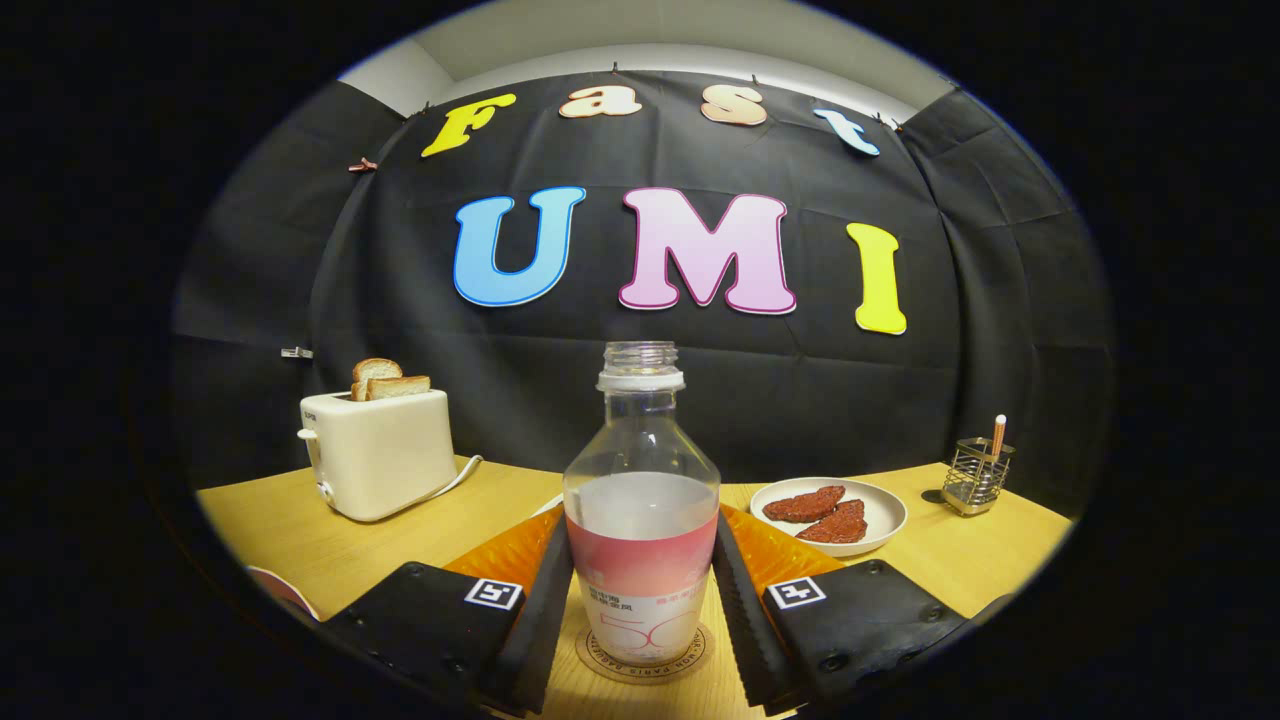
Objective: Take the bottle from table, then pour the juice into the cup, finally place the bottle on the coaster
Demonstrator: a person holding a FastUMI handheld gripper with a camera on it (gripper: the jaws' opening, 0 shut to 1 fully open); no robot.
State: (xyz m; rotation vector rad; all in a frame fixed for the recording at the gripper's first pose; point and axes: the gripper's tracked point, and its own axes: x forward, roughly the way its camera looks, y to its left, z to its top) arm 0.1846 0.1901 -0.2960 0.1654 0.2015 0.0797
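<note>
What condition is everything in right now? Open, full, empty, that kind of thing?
Bottle: uncapped, upright, partly filled, standing on the coaster.
Gripper: a finger against each side of the bottle.
Toaster: two bread slices sticking up.
Plate: holds two reddish-brown pieces.
Wire holder: one stick standing inside.

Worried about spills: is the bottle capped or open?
Open: the bottle shows a bare threaded neck, upright on the coaster between the gripper fingers.
</note>
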